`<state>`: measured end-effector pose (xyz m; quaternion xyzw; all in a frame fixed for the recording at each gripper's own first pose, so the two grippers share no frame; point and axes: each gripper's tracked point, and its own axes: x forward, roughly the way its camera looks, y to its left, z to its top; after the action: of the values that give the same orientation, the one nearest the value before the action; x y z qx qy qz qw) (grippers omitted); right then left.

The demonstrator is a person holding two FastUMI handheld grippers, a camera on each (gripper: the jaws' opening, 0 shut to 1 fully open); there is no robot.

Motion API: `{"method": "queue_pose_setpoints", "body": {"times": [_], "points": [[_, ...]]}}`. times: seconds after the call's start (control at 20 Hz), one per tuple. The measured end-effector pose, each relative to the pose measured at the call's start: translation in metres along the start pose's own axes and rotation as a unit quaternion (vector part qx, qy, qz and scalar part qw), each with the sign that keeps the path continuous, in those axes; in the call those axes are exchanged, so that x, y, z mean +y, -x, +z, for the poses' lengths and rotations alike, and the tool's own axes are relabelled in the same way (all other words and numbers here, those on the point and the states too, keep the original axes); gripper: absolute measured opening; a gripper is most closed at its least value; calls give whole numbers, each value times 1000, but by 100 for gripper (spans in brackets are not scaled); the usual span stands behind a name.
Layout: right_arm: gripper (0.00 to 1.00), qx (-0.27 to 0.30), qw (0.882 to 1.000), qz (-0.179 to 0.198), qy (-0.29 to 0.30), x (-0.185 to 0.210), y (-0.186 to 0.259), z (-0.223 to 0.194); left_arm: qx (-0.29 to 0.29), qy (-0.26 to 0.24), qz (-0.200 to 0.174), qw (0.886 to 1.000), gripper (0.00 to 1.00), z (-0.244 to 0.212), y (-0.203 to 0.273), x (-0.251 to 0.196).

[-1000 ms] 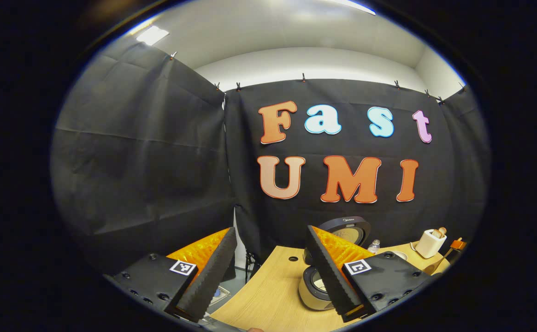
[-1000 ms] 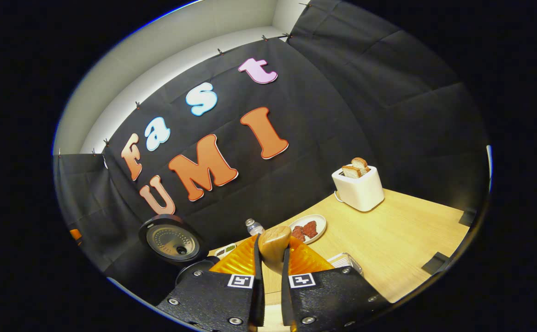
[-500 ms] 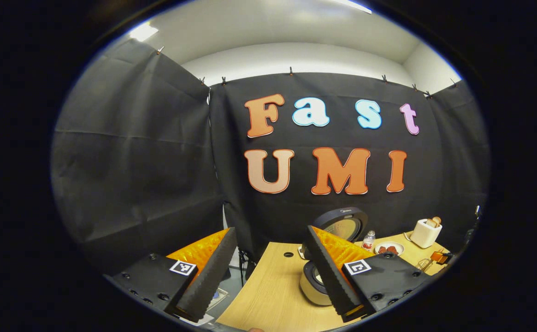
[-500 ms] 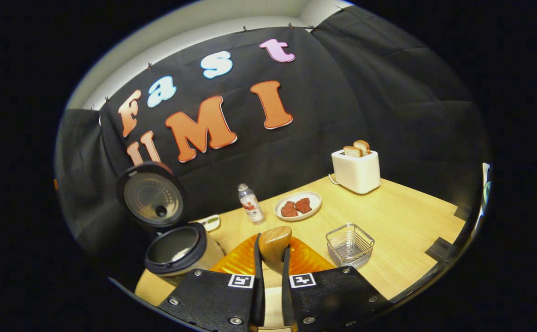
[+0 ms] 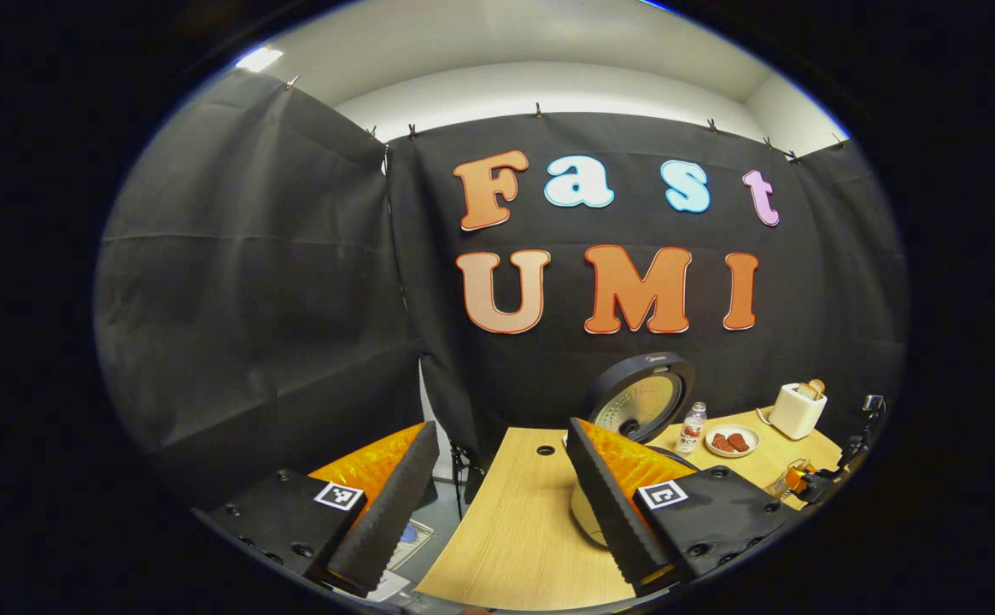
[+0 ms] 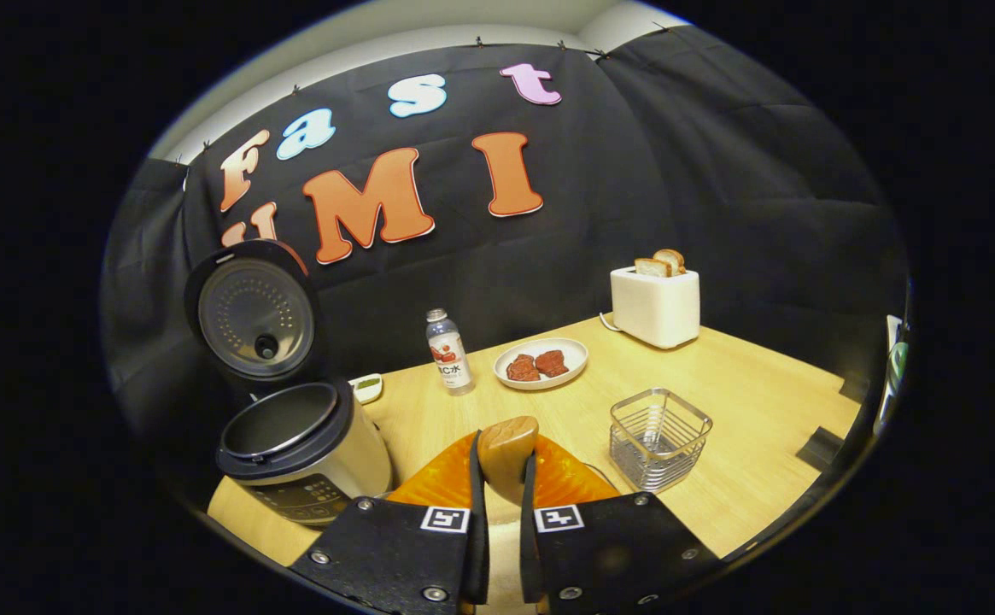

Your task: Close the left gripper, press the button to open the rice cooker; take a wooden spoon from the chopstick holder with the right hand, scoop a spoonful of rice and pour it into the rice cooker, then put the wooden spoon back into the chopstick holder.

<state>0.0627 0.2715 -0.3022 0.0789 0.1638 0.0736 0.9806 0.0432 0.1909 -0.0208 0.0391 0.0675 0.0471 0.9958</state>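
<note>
- At the left of the right gripper view, the rice cooker [image 6: 301,453] is seen standing on the wooden table [image 6: 753,444] with its lid [image 6: 251,312] raised upright behind the pot; the inner pot is exposed, and whether rice lies in it cannot be told.
- Just to the right of the cooker, by the back wall, a small pale dish [image 6: 366,388] is set, then a small bottle [image 6: 448,352] stands upright.
- Beside the bottle, a white plate [image 6: 540,366] with two reddish pieces on it is placed.
- At the bottom middle, the right gripper [image 6: 501,478] is shown clamped on the wooden spoon [image 6: 507,453], both fingers pressed against its sides and its rounded end sticking out past the fingertips.
- To the right of the gripper, a wire basket [image 6: 658,437] is set on the table, apart from the plate.
- Farther right and back, a white toaster [image 6: 656,303] with two slices of bread in its slots is seen.
- In the left gripper view, the left gripper [image 5: 497,495] is held with its fingers spread wide and nothing between them, over the near left edge of the table [image 5: 514,530].
- Behind its right finger, the cooker [image 5: 587,512] is partly hidden, the raised lid [image 5: 638,401] rising above it.
- At the far right of that view, a part of the other gripper [image 5: 804,480] is seen at the table's edge.
</note>
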Motion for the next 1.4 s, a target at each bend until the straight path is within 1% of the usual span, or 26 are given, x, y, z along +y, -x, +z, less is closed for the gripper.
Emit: {"method": "queue_pose_setpoints", "body": {"times": [0.1,0.3,0.4,0.5,0.55,0.65,0.75,0.8,0.85,1.05,1.1,1.15,1.2,1.25,1.35,1.4], "points": [[14,8,998,23,-49,17,3,-8,5,1,4,1000,100,-4,1,5],[14,19,993,58,-104,44,7,-23,8,-3,12,1000,100,-6,5,15],[14,25,987,68,-141,49,7,-27,10,1,14,1000,100,-7,5,18],[13,27,979,67,-190,41,3,-29,12,6,11,1000,100,-7,5,16],[14,31,973,61,-220,35,0,-30,12,6,10,1000,100,-7,5,15],[14,44,957,52,-282,23,-3,-36,9,2,7,1000,100,-4,3,13],[14,58,934,43,-350,11,-5,-41,4,3,1,1000,100,0,1,6],[13,56,924,37,-376,5,-3,-42,2,4,-4,1000,98,1,1,3],[13,57,913,34,-402,-2,-3,-43,0,5,-7,1000,98,3,1,0],[14,52,869,20,-491,-27,7,-41,-3,12,-20,1000,98,5,-3,-12],[13,50,859,18,-509,-33,9,-40,-3,13,-22,1000,100,4,-2,-14],[13,49,851,16,-523,-39,13,-38,-3,14,-24,1000,98,4,-4,-17],[13,47,845,13,-533,-44,16,-36,-3,15,-27,1000,100,4,-3,-19],[13,45,842,9,-537,-48,20,-34,-3,15,-28,999,98,5,-4,-21],[13,44,838,4,-544,-56,29,-28,-5,14,-30,999,98,7,-5,-24],[13,44,833,2,-551,-60,32,-23,-5,13,-32,999,100,6,-6,-25]]}}
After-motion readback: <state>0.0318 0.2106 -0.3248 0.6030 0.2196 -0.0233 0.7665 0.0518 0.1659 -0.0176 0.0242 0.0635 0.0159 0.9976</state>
